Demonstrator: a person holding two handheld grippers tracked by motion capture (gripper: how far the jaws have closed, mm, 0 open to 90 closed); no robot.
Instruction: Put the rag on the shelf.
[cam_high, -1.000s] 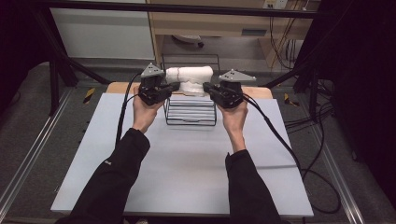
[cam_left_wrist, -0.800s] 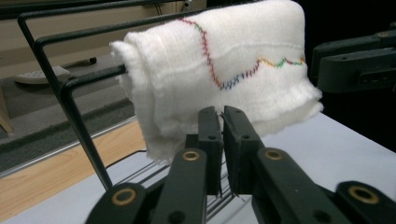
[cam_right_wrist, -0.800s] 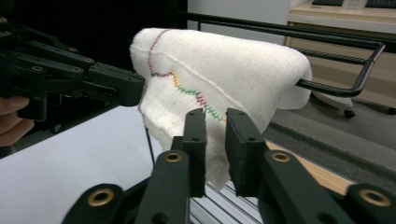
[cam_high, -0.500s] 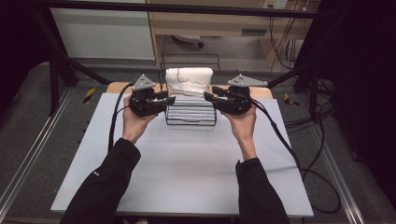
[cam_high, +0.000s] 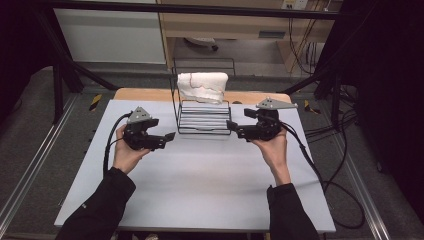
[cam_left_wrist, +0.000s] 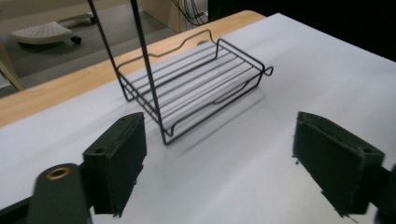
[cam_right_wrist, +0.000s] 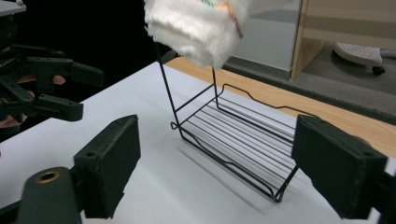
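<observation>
Both of my claws are empty and spread wide, one to each side of the wire rack (cam_high: 204, 117) that stands at the far middle of the desk (cam_high: 200, 185). I hold my left claw (cam_high: 170, 136) low over the white desk top, just off the rack's left end, its jaws apart with nothing between them; in the left gripper view the rack's tray lies ahead of those jaws, apart from them. My right claw (cam_high: 231, 127) sits close to the rack's right end, near the tray's corner, and I cannot tell whether it touches the wire. Its jaws gape too, and the right gripper view looks along them at the tray with my other claw farther off. The white towel (cam_high: 202, 86) hangs folded over the rack's top bar, above the tray and clear of both claws. I judge that it hangs there because the bar carries it without my help, which is why neither claw grips anything. Keeping my hands to the sides leaves the towel and the rack undisturbed.
</observation>
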